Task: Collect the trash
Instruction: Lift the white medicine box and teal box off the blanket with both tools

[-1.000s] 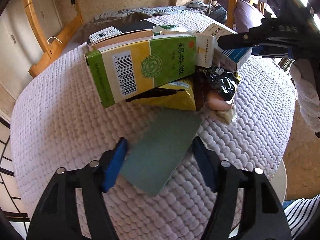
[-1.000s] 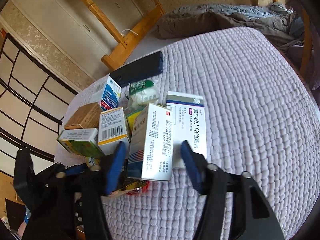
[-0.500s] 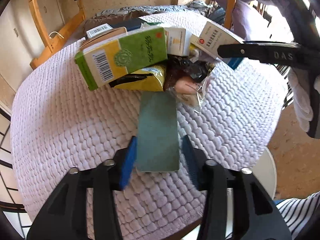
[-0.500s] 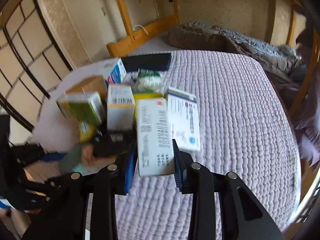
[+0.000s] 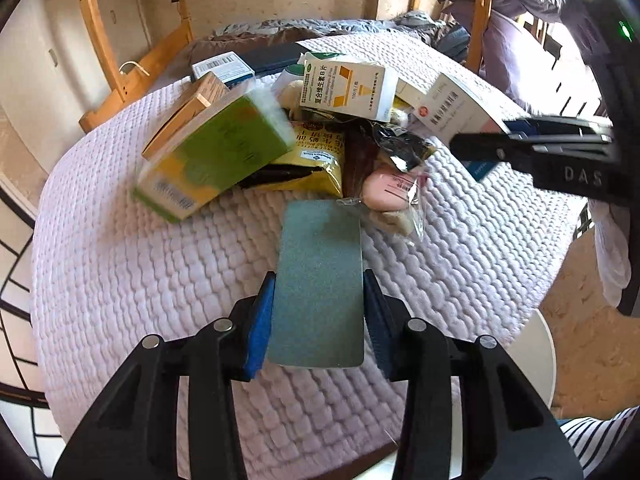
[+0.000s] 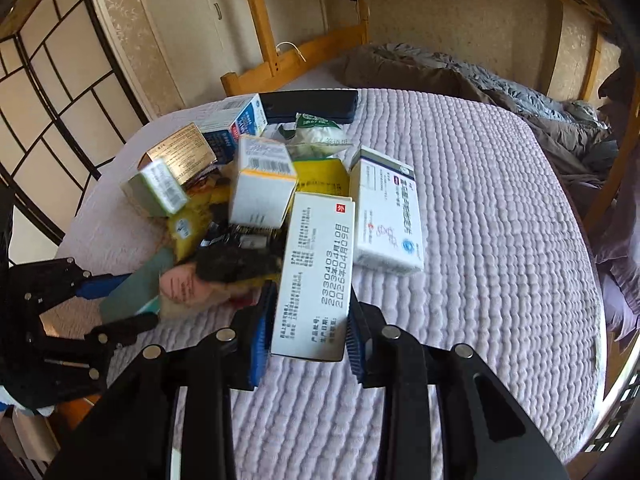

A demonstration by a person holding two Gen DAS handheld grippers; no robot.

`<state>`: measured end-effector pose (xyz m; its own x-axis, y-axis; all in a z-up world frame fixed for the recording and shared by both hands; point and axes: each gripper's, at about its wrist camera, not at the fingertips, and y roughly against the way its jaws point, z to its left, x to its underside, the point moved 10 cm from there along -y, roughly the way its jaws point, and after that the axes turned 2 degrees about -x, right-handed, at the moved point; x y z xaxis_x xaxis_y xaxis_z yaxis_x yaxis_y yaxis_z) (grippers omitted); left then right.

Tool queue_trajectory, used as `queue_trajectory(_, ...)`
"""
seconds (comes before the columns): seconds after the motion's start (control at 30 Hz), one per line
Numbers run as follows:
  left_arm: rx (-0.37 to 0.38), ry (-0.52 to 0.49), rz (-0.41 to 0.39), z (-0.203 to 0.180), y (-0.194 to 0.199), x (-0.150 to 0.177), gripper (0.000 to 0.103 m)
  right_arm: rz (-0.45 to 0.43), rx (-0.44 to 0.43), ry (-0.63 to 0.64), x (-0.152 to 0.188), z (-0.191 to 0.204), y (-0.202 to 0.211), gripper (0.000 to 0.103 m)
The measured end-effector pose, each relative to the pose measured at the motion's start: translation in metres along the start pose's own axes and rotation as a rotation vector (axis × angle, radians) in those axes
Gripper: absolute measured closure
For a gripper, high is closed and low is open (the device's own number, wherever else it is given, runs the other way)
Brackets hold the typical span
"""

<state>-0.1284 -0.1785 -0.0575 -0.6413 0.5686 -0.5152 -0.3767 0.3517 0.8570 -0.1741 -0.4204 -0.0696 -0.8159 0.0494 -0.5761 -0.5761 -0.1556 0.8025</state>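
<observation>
On the round counter (image 5: 120,280) covered in a lilac quilted cloth, the left gripper (image 5: 318,316) has just closed its fingers on a flat grey-green card (image 5: 320,280) beside the trash pile, while the right gripper (image 6: 308,332) clamps a white printed carton (image 6: 318,272).

Green box (image 5: 216,156) print is motion-blurred; dark wrapper (image 6: 236,260) label is unreadable; striped sleeve (image 5: 600,436) is cut off by edge.

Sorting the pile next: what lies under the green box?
The green box leans on a yellow packet, with a tan box against its far side. Anything further beneath is covered.
</observation>
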Motion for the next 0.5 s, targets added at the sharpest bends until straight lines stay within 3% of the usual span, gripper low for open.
queue_trajectory(0.33,0.010,0.084,0.021,-0.002,0.005,0.016,0.059,0.039,0.019,0.030,0.041,0.007,0.014,0.071)
queue_trajectory(0.5,-0.029,0.076,0.029,-0.004,-0.001,0.017,0.059,0.038,0.019,0.033,0.049,0.010,0.016,0.071)
